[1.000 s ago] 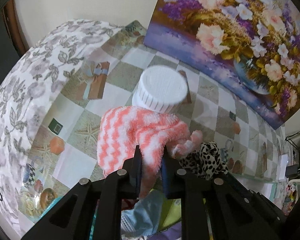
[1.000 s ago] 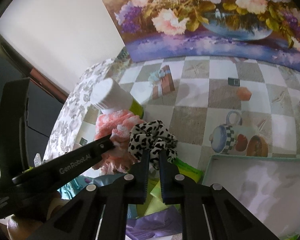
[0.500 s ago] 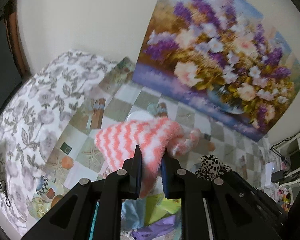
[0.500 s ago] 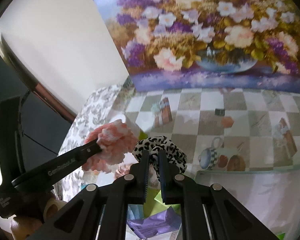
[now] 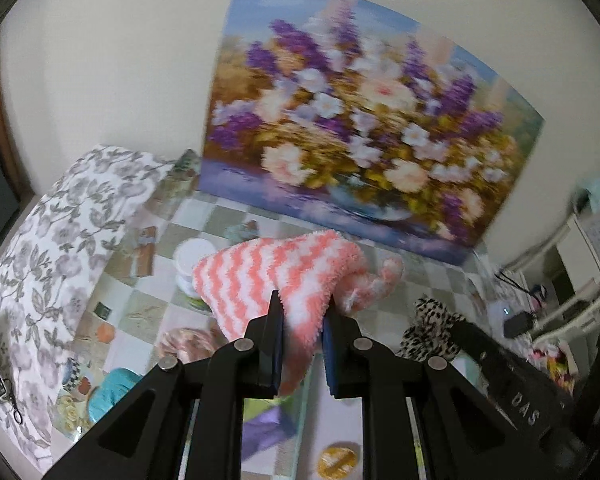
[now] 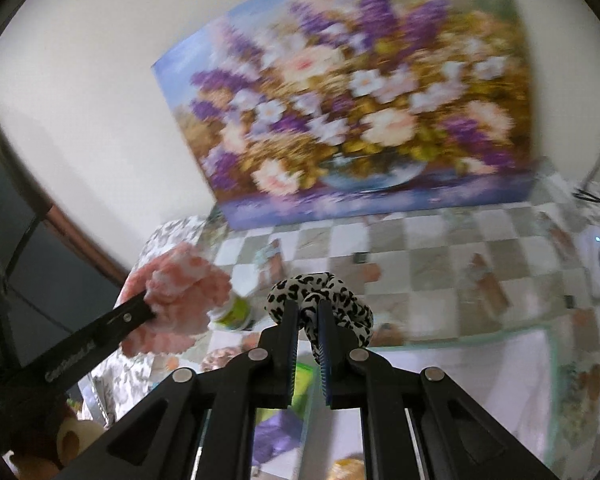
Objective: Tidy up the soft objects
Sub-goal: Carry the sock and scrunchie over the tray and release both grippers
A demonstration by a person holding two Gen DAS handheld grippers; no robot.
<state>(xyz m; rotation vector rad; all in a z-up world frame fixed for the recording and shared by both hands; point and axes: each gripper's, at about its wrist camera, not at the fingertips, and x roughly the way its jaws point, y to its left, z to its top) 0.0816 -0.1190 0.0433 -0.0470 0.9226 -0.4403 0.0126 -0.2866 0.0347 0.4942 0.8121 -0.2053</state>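
Observation:
My left gripper (image 5: pixel 300 304) is shut on a fluffy pink-and-white striped sock (image 5: pixel 272 272) and holds it in the air above the checkered table. The sock also shows in the right wrist view (image 6: pixel 180 296), at the left. My right gripper (image 6: pixel 309 308) is shut on a leopard-print scrunchie (image 6: pixel 340 304), also lifted off the table. The scrunchie shows in the left wrist view (image 5: pixel 432 328), to the right of the sock. Both grippers are side by side, a little apart.
A white-lidded jar (image 5: pixel 192 264) stands on the checkered tablecloth (image 6: pixel 440 256). A flower painting (image 5: pixel 364 128) leans on the back wall. A pale tray (image 6: pixel 480 376) lies below right. Green, purple and teal soft items (image 5: pixel 268 424) and a pink scrunchie (image 5: pixel 184 344) lie below the grippers.
Both grippers have risen and pulled back from the table with their items, so the jar and the table look smaller and farther. The views are blurred by motion.

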